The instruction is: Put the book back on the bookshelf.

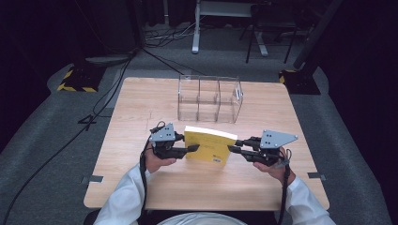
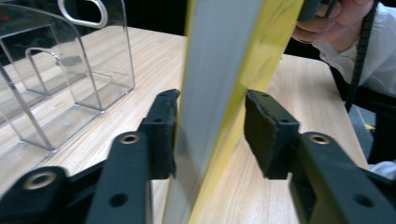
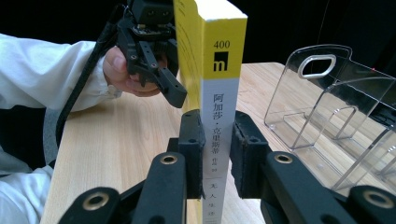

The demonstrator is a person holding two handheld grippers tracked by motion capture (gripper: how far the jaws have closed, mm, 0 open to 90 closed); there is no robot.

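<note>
Yellow paperback book (image 1: 210, 145) stands upright on wooden desk (image 1: 141, 108), just before clear acrylic three-slot organizer (image 1: 209, 98). Right hand-held gripper (image 3: 217, 154) clamps spine end. Left hand-held gripper (image 2: 210, 135) straddles page edge, one pad off, not clamping. Risk: book tips or twists if lifted on single pinch.

Place: a lab or recording studio.
Walls: black curtains all round.
Floor: grey carpet (image 1: 42, 154), with loose cables (image 1: 101, 101) beyond the jaws.
Fittings: hazard-striped stand feet (image 1: 75, 80), and a white desk frame (image 1: 197, 28) far past the jaws.
Bench: one bare wooden table (image 1: 136, 103) under the jaws.
Person: white lab-coat sleeves (image 1: 123, 197).
</note>
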